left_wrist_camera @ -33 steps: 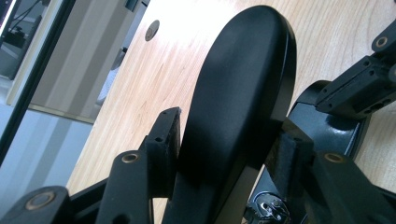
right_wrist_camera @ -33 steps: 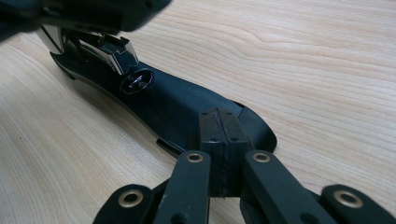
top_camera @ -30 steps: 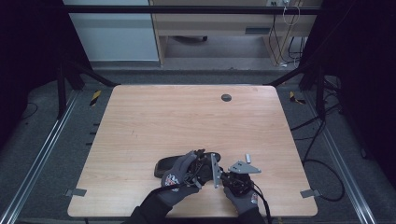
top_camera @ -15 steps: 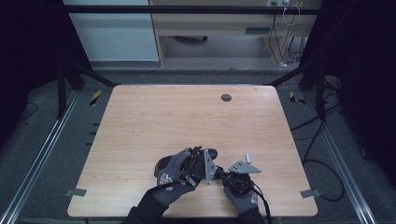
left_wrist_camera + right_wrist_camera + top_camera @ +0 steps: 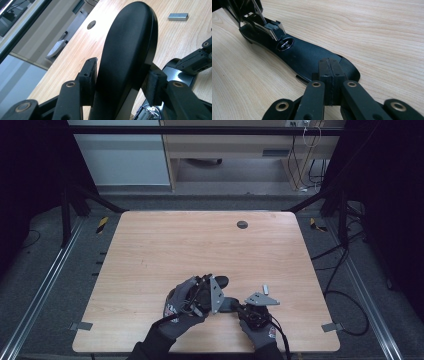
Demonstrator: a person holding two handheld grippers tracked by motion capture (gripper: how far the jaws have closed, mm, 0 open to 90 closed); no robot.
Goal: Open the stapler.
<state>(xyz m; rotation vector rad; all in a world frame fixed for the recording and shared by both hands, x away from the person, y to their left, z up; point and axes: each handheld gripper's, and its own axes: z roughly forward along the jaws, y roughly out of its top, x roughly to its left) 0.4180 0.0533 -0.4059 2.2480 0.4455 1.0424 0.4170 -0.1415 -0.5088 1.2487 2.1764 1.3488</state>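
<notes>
Stapler (image 5: 307,58) lies open on the table (image 5: 200,245) near its front edge: left claw (image 5: 120,82) grips the raised black top arm (image 5: 127,50), right claw (image 5: 329,75), clenched, pins the base; if the right claw slips off, the base may lift or skid.

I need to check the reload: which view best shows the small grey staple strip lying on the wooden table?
Left gripper view: the small grey staple strip lies sharp on bare wood. In the high view it is a tiny speck.
</notes>
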